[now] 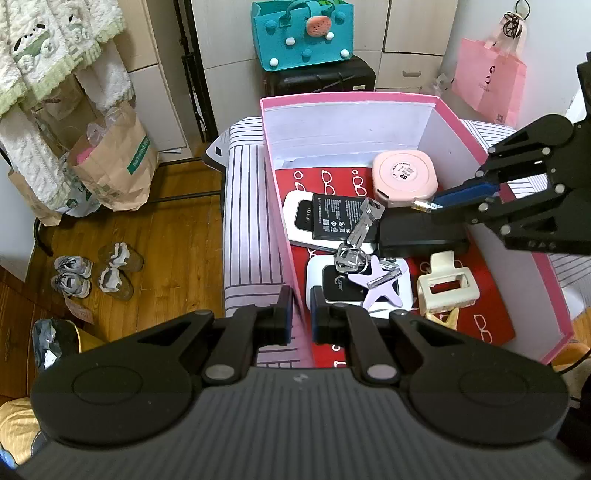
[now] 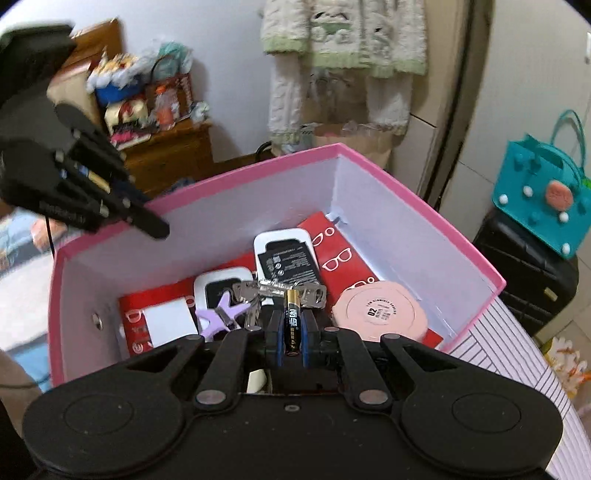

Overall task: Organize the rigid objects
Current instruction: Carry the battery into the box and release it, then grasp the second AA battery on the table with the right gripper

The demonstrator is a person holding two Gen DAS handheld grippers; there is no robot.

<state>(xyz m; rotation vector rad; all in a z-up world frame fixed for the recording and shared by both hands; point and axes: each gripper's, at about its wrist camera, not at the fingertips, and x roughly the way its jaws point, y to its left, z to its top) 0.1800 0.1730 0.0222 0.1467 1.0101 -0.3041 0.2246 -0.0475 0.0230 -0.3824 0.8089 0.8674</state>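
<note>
A pink box [image 1: 280, 206] with white inner walls stands on a striped cloth. My left gripper [image 1: 301, 314] is shut on its near wall; in the right wrist view that left gripper [image 2: 155, 225] sits at the box's [image 2: 424, 206] far-left rim. My right gripper [image 2: 293, 317] is shut on a black and gold battery [image 2: 291, 325] and hovers over the box. It enters the left wrist view as the right gripper [image 1: 434, 206], battery tip [image 1: 421, 204] showing. Inside lie a pink compact [image 1: 404, 177], keys [image 1: 364, 221], two white routers [image 1: 325, 218], a purple star clip [image 1: 373, 284] and a cream hair claw [image 1: 447, 288].
A black block [image 1: 421, 232] and a red glasses-print booklet [image 1: 332, 177] lie in the box. Around it are the striped cloth [image 1: 247, 229], a teal bag [image 1: 303, 33] on a black case, a pink paper bag [image 1: 487, 81], a brown paper bag [image 1: 118, 162] and shoes [image 1: 96, 273] on the wooden floor.
</note>
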